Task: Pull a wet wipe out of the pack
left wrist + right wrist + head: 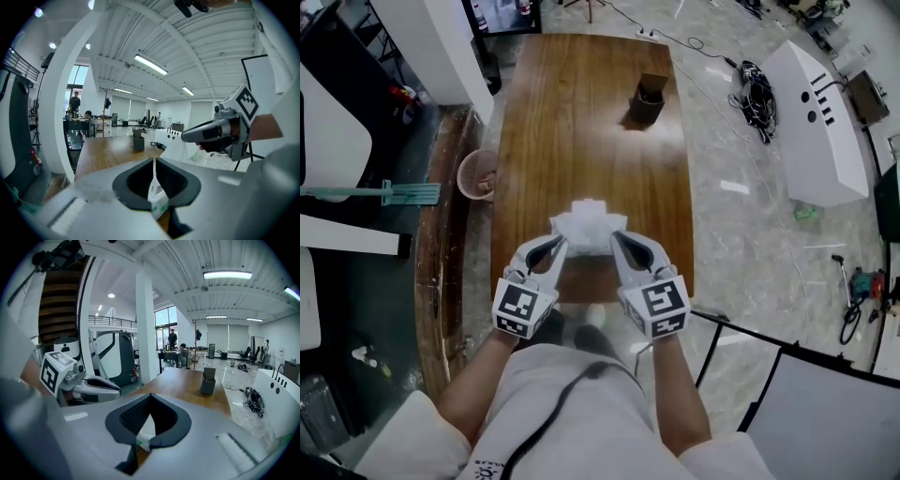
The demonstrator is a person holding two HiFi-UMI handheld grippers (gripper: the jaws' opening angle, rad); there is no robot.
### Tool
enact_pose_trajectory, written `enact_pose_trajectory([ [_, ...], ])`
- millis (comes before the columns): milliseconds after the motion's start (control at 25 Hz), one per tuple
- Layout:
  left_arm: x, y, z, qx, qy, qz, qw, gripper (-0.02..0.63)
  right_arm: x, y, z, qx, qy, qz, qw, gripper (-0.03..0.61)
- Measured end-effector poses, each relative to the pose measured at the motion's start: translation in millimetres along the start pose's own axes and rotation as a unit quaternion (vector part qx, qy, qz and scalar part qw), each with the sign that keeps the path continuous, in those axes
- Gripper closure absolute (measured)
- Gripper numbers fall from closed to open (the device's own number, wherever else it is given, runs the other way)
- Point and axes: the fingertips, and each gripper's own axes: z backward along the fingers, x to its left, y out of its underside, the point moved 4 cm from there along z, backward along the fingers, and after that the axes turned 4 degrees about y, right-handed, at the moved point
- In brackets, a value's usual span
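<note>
At the near end of a long wooden table (581, 112) in an open hall, the wipe pack (589, 230) is pinched at its sides by the closed left gripper (557, 244) and right gripper (620, 238), its opening hidden.

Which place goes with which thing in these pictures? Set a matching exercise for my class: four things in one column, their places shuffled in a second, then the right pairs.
Things
1. wet wipe pack
2. dark cup
3. pink basket
4. tangled black cables

Places
A. on the floor, left of the table
B. on the floor, right of the table
C. at the table's near end, gripped by the left gripper and the right gripper
D. at the table's far end

Pairs: 1-C, 2-D, 3-A, 4-B
</note>
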Motion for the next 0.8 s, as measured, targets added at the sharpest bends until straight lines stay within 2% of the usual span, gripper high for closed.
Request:
enact_pose_trajectory([
  [800,-31.9,-65.9,26.4,-0.064,-0.003,-0.032,0.9974,0.6,-1.5,-51.4,89.3,-0.099,0.02,0.022,0.995,0.569],
])
